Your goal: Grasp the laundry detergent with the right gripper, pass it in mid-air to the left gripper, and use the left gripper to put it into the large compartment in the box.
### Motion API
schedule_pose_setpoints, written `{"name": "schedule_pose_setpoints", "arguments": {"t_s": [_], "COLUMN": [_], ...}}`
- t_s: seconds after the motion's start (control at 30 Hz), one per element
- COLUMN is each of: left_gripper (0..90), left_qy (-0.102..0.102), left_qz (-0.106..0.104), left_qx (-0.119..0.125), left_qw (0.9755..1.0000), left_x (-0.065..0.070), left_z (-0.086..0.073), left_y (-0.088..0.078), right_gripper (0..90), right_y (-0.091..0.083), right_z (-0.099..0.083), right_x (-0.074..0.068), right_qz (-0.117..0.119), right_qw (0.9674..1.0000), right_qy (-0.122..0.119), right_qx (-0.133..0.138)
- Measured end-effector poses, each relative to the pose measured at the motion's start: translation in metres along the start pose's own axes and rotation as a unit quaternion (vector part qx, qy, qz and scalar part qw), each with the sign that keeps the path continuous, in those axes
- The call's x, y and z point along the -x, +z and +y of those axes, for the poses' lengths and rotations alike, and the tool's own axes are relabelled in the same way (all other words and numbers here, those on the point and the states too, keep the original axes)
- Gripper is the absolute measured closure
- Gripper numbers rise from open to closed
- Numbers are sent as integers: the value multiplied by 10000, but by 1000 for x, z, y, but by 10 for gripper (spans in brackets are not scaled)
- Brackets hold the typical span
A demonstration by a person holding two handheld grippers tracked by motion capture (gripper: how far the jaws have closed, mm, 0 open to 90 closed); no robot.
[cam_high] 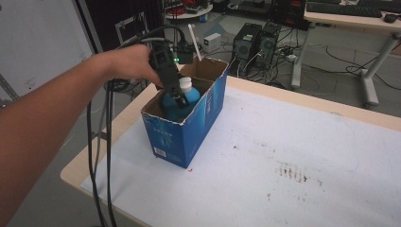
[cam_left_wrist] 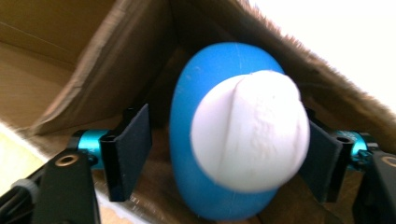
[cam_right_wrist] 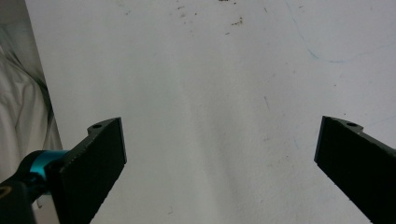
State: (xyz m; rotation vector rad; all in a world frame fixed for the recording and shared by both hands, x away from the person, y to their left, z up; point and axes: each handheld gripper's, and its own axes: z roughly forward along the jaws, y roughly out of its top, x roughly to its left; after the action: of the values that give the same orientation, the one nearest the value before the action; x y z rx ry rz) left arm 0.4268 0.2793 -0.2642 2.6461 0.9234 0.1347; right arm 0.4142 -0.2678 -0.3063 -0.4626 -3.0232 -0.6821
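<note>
A blue bottle [cam_high: 176, 108] with a white cap [cam_high: 185, 84] stands inside an open blue cardboard box [cam_high: 184, 135] near the table's far left corner. My left gripper [cam_high: 180, 100] reaches down into the box from the left, held by a hand. In the left gripper view the bottle [cam_left_wrist: 205, 93] and its cap [cam_left_wrist: 250, 130] sit between the jaws. The left pad [cam_left_wrist: 135, 149] stands clear of the bottle with a gap, so this gripper is open. My right gripper [cam_right_wrist: 219, 140] hangs wide open over the bare white table cover [cam_right_wrist: 210, 70] with nothing between its jaws.
The box's brown inner walls [cam_left_wrist: 116, 56] close in around the bottle. Black cables [cam_high: 97, 156] hang off the table's left edge. A white rod [cam_high: 194, 42] rises behind the box. Computer towers [cam_high: 255, 40] and a desk [cam_high: 350, 21] stand on the floor beyond. Dark stains [cam_high: 293, 172] mark the cover.
</note>
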Motion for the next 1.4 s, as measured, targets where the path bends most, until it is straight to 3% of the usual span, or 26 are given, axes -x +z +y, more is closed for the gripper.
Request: {"name": "schedule_pose_setpoints", "arguments": {"t_s": [0.17,0.33,0.6,0.63,1.0,1.07,1.1,1.17,1.27,1.3,1.33,1.4], "left_gripper": [250,234,183,183,183,182,182,182,183,183,183,182], "left_qy": [-27,-17,90,220,729,729,861,985,1234,1234,1458,1575], "left_qz": [24,130,155,116,166,166,150,67,-143,-143,-233,-318], "left_qx": [417,663,914,938,796,796,714,646,477,477,392,371], "left_qw": [9991,9977,9957,9953,9940,9940,9936,9930,9911,9911,9883,9863], "left_x": [3,7,21,29,65,65,74,80,88,88,97,103], "left_z": [4,10,27,35,81,81,92,98,109,109,116,121], "left_y": [-23,-48,-62,-63,-59,-59,-54,-49,-40,-40,-30,-24], "right_gripper": [14,14,14,14,14,14,14,15,14,14,14,14], "right_y": [1,-1,-2,-2,-5,-5,-5,-5,-6,-6,-6,-6], "right_z": [2,3,3,3,2,2,2,2,3,3,3,4], "right_x": [-2,-3,-4,-4,-7,-7,-7,-8,-9,-9,-9,-12], "right_qz": [7,-10,-26,-27,-61,-71,-71,-91,-85,-85,-96,-110], "right_qw": [10000,10000,10000,10000,9999,9999,9999,9999,9999,9999,9998,9998], "right_qy": [-51,25,3,-8,-14,-33,-33,-22,-6,-6,6,-19], "right_qx": [9,36,57,64,111,116,116,132,142,142,152,163]}}
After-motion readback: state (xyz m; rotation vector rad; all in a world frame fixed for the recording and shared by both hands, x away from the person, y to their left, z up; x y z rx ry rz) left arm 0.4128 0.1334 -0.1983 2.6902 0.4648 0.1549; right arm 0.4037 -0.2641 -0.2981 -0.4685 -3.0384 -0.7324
